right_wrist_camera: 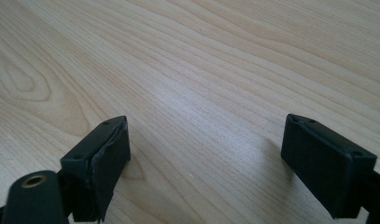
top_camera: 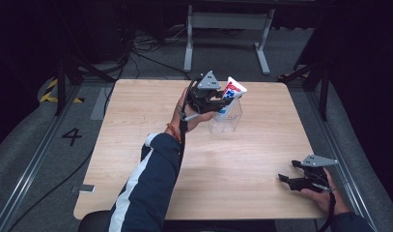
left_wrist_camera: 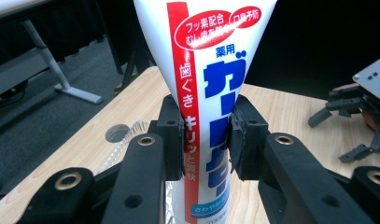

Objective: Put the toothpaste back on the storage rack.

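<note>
Fingers [left_wrist_camera: 171, 140] of your left gripper [top_camera: 214, 102] squeeze the white toothpaste tube with red and blue print [top_camera: 229, 97] above the clear plastic cup [top_camera: 228, 122], near the worktop's [top_camera: 242, 174] far edge. Lower it straight in. Your right gripper [top_camera: 288, 180] rests open.

Toothpaste tube [left_wrist_camera: 211, 93] ends cut off, seemingly.

Light wood table [top_camera: 261, 164] on grey floor [top_camera: 35, 154]; dark surroundings. White-legged desk frame [top_camera: 228, 29] behind. Yellow-black hazard tape [top_camera: 51, 92] at left.
</note>
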`<action>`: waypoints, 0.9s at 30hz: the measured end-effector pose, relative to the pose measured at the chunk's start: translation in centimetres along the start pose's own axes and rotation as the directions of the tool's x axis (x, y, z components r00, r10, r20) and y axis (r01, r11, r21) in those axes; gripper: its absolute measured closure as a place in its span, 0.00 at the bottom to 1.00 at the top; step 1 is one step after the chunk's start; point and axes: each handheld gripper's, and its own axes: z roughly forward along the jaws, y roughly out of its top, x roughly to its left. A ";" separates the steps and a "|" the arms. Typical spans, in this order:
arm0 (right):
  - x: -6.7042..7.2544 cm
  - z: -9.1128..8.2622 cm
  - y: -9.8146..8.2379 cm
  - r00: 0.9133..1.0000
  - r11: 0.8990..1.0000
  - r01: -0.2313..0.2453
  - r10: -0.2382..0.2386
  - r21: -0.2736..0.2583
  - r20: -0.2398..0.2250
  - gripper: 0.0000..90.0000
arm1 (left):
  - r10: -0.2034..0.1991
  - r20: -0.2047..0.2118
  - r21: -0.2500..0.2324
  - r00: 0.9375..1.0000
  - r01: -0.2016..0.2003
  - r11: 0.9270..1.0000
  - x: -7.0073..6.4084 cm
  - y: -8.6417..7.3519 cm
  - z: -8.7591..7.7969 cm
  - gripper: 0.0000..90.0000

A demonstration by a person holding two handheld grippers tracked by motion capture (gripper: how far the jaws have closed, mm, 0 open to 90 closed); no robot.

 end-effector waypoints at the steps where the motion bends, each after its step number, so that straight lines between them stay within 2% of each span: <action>1: 0.0 0.0 0.0 1.000 1.000 0.000 0.000 0.000 0.000 0.18 | 0.000 -0.001 -0.005 1.000 0.000 1.000 0.1 0.1 0.0 0.78; 11: 0.0 0.0 0.0 1.000 1.000 0.000 0.000 0.000 -0.001 0.18 | -0.011 -0.011 -0.017 1.000 0.010 1.000 0.4 0.6 0.9 0.78; 15: 0.0 0.0 0.0 1.000 1.000 0.000 0.000 0.000 0.000 0.18 | -0.031 -0.007 -0.032 0.999 0.031 0.999 0.7 0.5 1.4 0.77; 16: 0.0 0.0 0.0 1.000 1.000 0.002 -0.002 -0.001 0.000 0.18 | -0.022 -0.010 -0.032 1.000 0.021 0.999 0.8 0.5 1.5 0.77; 20: 0.0 0.0 0.0 1.000 1.000 0.002 -0.002 -0.001 0.000 0.18 | -0.035 -0.014 -0.040 0.999 0.034 0.999 0.9 0.5 2.0 0.77; 24: 0.0 0.0 0.0 1.000 1.000 0.002 -0.002 -0.001 0.000 0.18 | -0.024 -0.016 -0.044 1.000 0.024 0.999 1.2 0.5 2.3 0.77; 27: 0.0 0.0 0.0 1.000 1.000 0.002 -0.002 -0.001 0.000 0.18 | -0.033 -0.027 -0.062 0.999 0.031 0.998 1.4 0.4 2.6 0.77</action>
